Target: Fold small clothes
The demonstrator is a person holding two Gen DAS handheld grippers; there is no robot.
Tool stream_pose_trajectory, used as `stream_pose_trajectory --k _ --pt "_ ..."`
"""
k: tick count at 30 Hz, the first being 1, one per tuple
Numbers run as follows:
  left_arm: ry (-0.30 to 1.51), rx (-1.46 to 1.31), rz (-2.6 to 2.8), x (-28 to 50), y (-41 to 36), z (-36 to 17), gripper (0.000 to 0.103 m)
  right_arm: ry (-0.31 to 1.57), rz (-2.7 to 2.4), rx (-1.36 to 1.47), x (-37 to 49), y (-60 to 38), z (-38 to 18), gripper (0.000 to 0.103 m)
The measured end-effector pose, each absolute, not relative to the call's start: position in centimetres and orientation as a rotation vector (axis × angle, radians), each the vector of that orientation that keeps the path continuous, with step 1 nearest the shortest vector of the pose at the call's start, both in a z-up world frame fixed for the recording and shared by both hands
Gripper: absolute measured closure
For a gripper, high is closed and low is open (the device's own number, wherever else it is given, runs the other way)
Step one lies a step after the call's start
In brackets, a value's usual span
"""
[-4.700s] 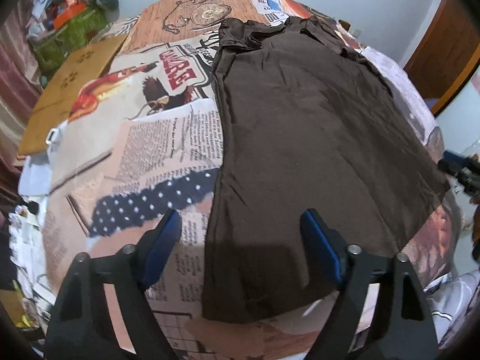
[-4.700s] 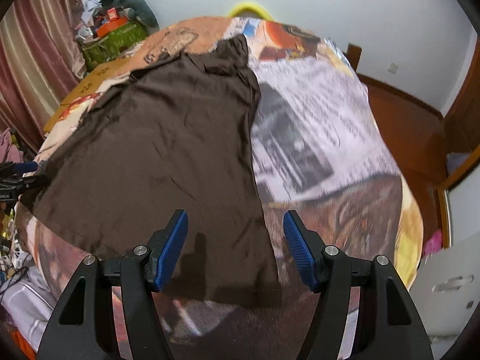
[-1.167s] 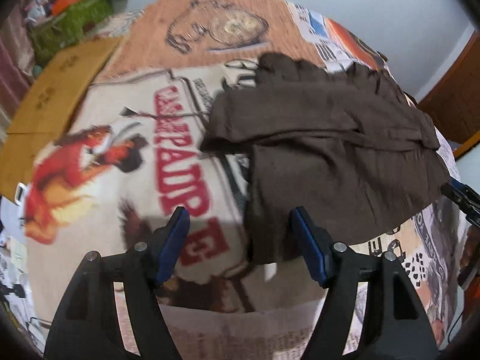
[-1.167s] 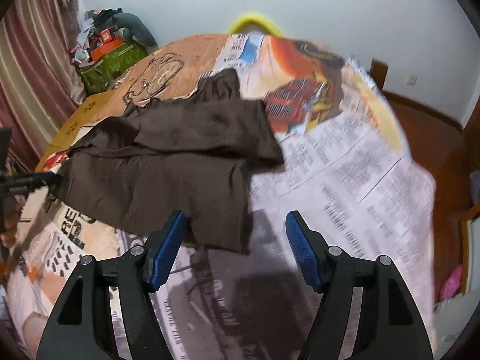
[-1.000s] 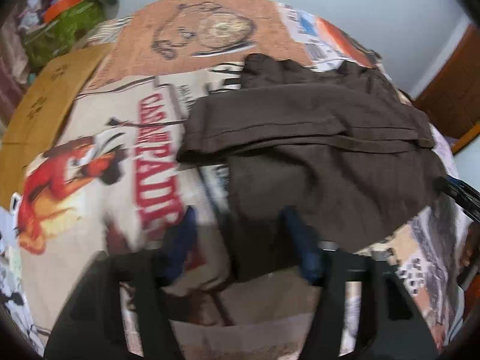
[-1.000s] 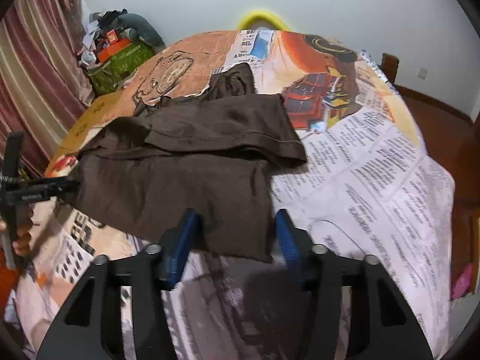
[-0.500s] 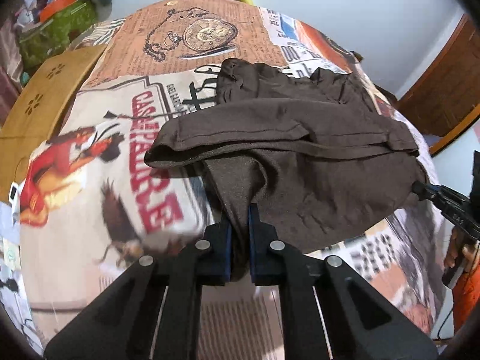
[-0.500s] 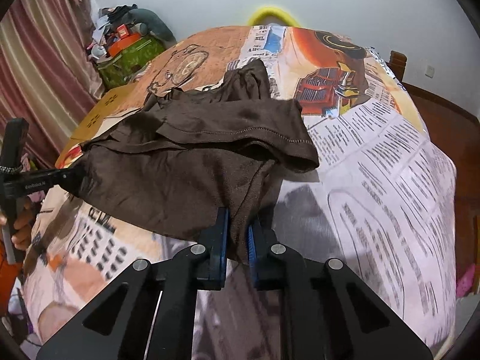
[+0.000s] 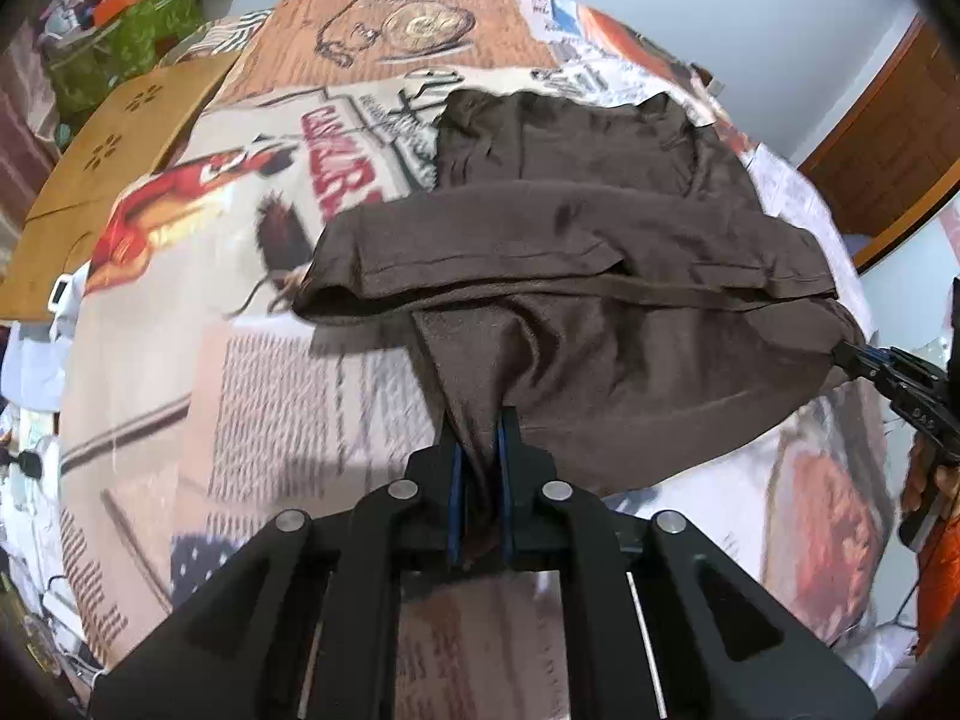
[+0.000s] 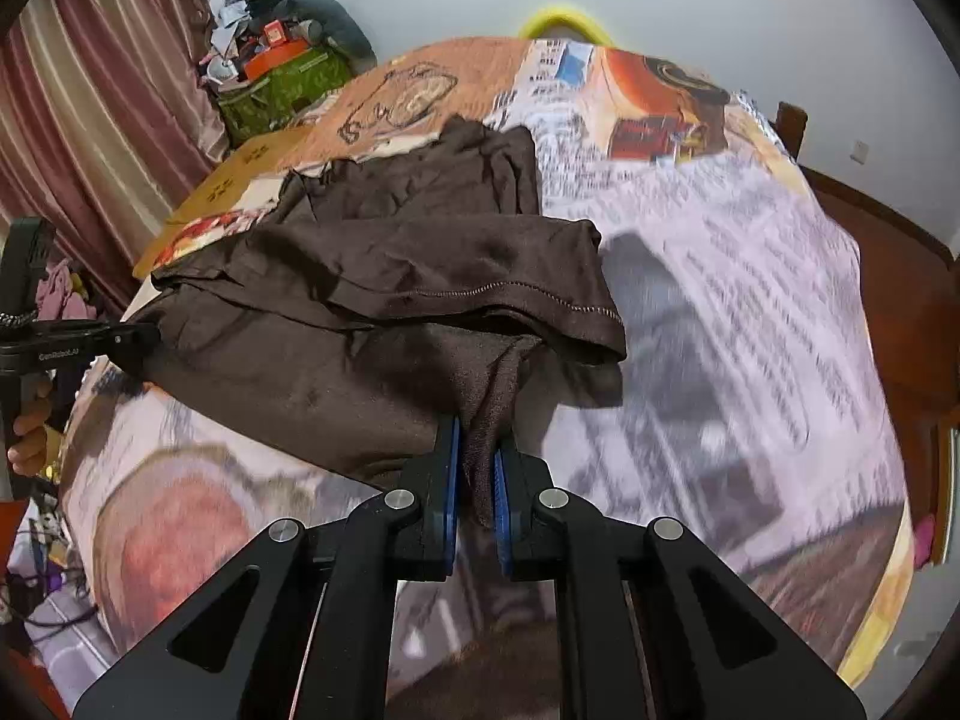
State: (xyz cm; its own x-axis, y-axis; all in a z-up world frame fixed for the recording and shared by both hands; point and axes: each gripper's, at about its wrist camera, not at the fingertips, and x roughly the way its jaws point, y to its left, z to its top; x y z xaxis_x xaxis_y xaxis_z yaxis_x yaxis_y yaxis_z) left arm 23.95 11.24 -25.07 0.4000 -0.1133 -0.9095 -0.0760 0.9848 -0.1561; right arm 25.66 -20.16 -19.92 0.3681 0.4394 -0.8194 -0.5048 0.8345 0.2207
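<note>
A dark brown shirt (image 9: 600, 252) lies on a table covered with a printed newspaper-pattern cloth (image 9: 288, 384). Its lower part is folded up over the top, with the hem across the middle. My left gripper (image 9: 478, 456) is shut on the near left corner of the fold and lifts it. My right gripper (image 10: 477, 456) is shut on the near right corner of the same shirt (image 10: 384, 276). Each gripper shows in the other's view, the right one (image 9: 864, 360) at the shirt's right edge, the left one (image 10: 129, 339) at its left edge.
A brown cardboard sheet (image 9: 114, 168) lies at the table's left side. A green bag with clutter (image 10: 282, 84) stands behind it by a striped curtain (image 10: 90, 96). A yellow chair back (image 10: 561, 21) shows beyond the far edge. Wooden furniture (image 9: 888, 144) stands at the right.
Both grippers went from open over the flat shirt to shut on its near corners. Since half a second ago they have drawn the pinched fold back toward me and lifted it.
</note>
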Motion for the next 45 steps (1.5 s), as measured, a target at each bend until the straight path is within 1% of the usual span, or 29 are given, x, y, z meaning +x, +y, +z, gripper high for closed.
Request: stream_pose_trajectory --k 1,3,6,8,10,11,12,15,18,19,20,22,23,28,29,31,32,33,34,36,39,45 --pt "1.165 -0.172 -0.013 23.7 11.3 -25.2 0.091 1.046 0.611 -0.071 25.4 -20.2 -20.3 0.094" --pt "1.158 -0.145 -0.009 23.1 11.3 -25.0 0.091 1.073 0.612 -0.075 25.1 -20.2 -21.0 0.091" --pt "1.131 -0.103 0.011 22.5 11.6 -24.2 0.090 1.083 0.608 -0.072 24.7 -20.4 -21.2 0.090" --pt "1.120 -0.094 0.031 22.7 12.1 -23.8 0.088 1.079 0.604 -0.060 24.8 -20.7 -20.9 0.090" --pt "1.115 -0.118 0.048 23.3 13.2 -23.6 0.085 1.065 0.597 -0.045 25.1 -21.1 -20.5 0.086" --pt "1.114 -0.137 0.059 23.5 13.7 -23.6 0.085 1.055 0.585 -0.033 25.4 -21.3 -20.1 0.082" --pt "1.109 -0.165 0.073 23.9 14.5 -23.6 0.085 1.044 0.573 -0.027 25.6 -21.6 -19.9 0.078" --pt "1.093 -0.197 0.076 25.0 15.7 -23.4 0.085 1.012 0.551 -0.009 26.0 -22.1 -19.4 0.072" --pt "1.095 -0.227 0.075 26.3 16.5 -23.7 0.084 1.001 0.526 -0.002 26.8 -22.2 -19.5 0.068" --pt "1.096 -0.243 0.076 26.7 16.8 -23.9 0.082 1.001 0.521 0.000 26.9 -22.2 -19.5 0.068" --pt "1.097 -0.266 0.075 27.0 17.2 -24.1 0.076 1.005 0.511 0.006 27.3 -22.3 -19.8 0.068" --pt "1.099 -0.316 0.071 27.6 18.0 -24.7 0.069 1.018 0.496 0.028 28.1 -22.5 -20.4 0.068" --pt "1.101 -0.333 0.068 27.8 18.2 -24.9 0.069 1.026 0.494 0.039 28.4 -22.5 -20.6 0.068" --pt "1.136 -0.397 0.045 28.8 18.7 -26.7 0.069 1.060 0.502 0.094 29.7 -22.7 -21.8 0.068" --pt "1.140 -0.406 0.035 28.9 18.7 -26.9 0.074 1.065 0.503 0.095 29.8 -22.5 -22.1 0.068" --pt "1.132 -0.409 0.022 28.9 18.5 -27.0 0.087 1.067 0.518 0.095 29.8 -22.3 -22.4 0.068" --pt "1.128 -0.404 0.019 28.9 18.3 -27.0 0.089 1.067 0.526 0.087 29.7 -22.1 -22.4 0.070" --pt "1.121 -0.399 0.016 28.8 18.2 -26.9 0.091 1.056 0.533 0.077 29.5 -21.9 -22.4 0.076" --pt "1.117 -0.396 0.012 28.8 18.1 -26.8 0.092 1.050 0.543 0.067 29.4 -21.8 -22.3 0.079" --pt "1.102 -0.384 0.017 28.6 17.9 -26.2 0.093 1.035 0.547 0.057 29.1 -21.7 -22.0 0.094" --pt "1.072 -0.385 0.016 28.6 18.0 -25.1 0.093 1.011 0.562 0.076 28.9 -22.0 -21.4 0.096" --pt "0.997 -0.370 0.001 29.5 17.7 -21.7 0.093 0.928 0.578 0.111 29.5 -22.0 -18.9 0.098"
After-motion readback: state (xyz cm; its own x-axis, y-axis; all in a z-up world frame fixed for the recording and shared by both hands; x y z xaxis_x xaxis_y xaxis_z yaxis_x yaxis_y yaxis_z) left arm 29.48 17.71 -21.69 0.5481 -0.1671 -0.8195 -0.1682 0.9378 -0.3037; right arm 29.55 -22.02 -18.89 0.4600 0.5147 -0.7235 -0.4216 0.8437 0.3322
